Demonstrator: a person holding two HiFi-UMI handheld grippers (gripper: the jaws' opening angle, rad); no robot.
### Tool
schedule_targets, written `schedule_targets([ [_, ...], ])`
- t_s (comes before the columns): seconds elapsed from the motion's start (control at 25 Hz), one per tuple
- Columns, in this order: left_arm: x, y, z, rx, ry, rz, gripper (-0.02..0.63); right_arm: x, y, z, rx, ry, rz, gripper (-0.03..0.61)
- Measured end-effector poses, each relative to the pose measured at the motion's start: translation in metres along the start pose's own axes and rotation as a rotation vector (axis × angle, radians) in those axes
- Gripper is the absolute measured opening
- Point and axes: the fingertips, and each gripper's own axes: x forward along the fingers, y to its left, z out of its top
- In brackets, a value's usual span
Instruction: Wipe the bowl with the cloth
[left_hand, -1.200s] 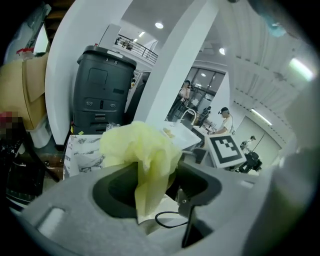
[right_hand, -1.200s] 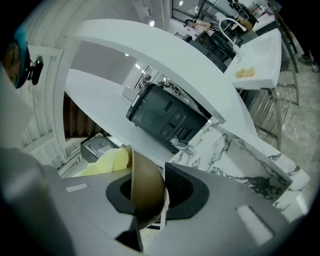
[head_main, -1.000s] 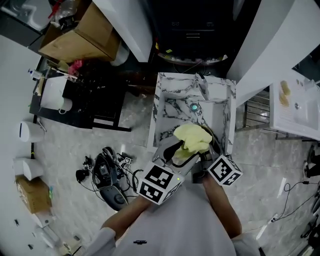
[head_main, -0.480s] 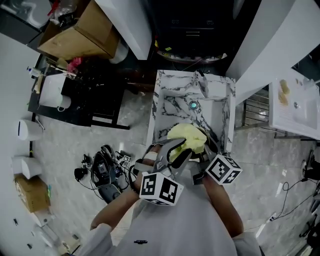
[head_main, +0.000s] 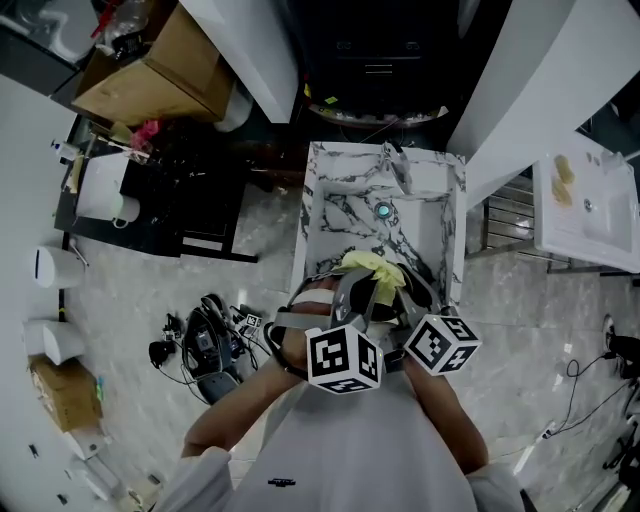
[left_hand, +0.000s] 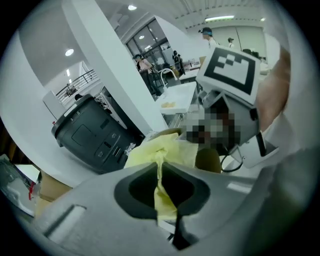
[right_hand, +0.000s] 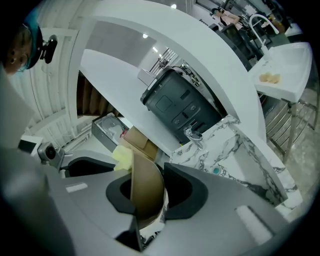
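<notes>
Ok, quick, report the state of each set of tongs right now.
Left tongs: just closed, shut on the yellow cloth.
Right tongs: shut on the wall of the brown bowl.

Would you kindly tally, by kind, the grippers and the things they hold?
grippers: 2 (left gripper, right gripper)
yellow cloth: 1
bowl: 1
total: 4

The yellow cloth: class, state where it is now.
In the head view the yellow cloth hangs over the marble sink's near end, pinched in the left hand-held gripper, beside the bowl.
</notes>
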Motion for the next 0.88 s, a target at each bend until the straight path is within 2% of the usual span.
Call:
schedule_targets([
  [0.16,-0.002,-0.013,-0.010,0.026,0.064,-0.032,0.029,-0.003,0.000,0.003,0.002,-0.014,-0.003,0.076],
  [0.36,-0.010,-0.036,-0.017,-0.022,0.064,-0.146,0.026,0.000,0.000,0.004,-0.007,-0.009,0.013,0.078],
  [0.52,-0.017,-0.045,-0.010,-0.097,0.012,-0.231,0.026,0.003,0.005,0.006,-0.013,-0.005,0.030,0.078],
  [0.68,-0.022,-0.049,0.004,-0.198,-0.075,-0.318,0.026,0.006,0.003,0.008,-0.009,-0.008,0.033,0.077],
  [0.88,-0.024,-0.041,0.015,-0.247,-0.135,-0.313,0.026,0.007,0.004,0.011,0.004,-0.018,0.035,0.077],
])
